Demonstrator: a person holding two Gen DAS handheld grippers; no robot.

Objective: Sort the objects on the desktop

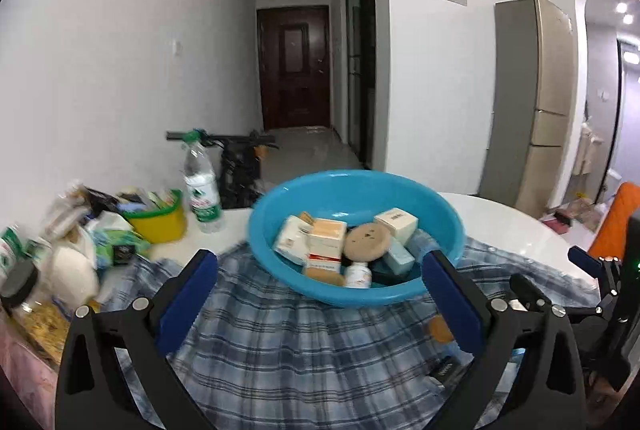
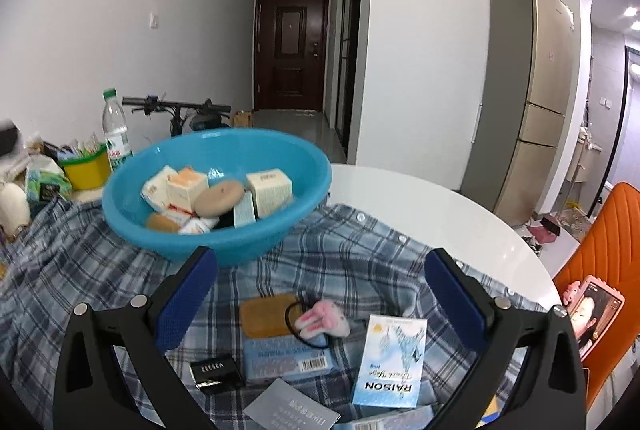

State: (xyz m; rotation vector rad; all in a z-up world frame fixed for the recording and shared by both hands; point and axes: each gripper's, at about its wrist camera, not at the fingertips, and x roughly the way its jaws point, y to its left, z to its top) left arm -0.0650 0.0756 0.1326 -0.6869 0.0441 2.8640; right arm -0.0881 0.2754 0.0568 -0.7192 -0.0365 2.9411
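A blue plastic basin [image 1: 320, 284] [image 2: 256, 246] stands on a blue plaid shirt [image 1: 280, 358] [image 2: 352, 254] and holds several small boxes, a round tan puff [image 1: 366, 241] and a small bottle. My left gripper [image 1: 320, 290] is open and empty just in front of the basin. My right gripper [image 2: 320, 290] is open and empty above loose items on the shirt: a tan pad [image 2: 266, 316], a black hair tie with a pink bunny [image 2: 324, 318], a RAISON box [image 2: 390, 362], a blue box [image 2: 288, 358] and a black ZEESEA case [image 2: 214, 370]. The right gripper also shows in the left wrist view [image 1: 592, 270].
A yellow tub [image 1: 160, 220] [image 2: 86, 170], a water bottle [image 1: 202, 190] [image 2: 116, 134] and cluttered packets stand at the left on the white round table [image 1: 520, 226] [image 2: 440, 206]. An orange chair [image 2: 608, 230] and a phone [image 2: 596, 314] are at the right.
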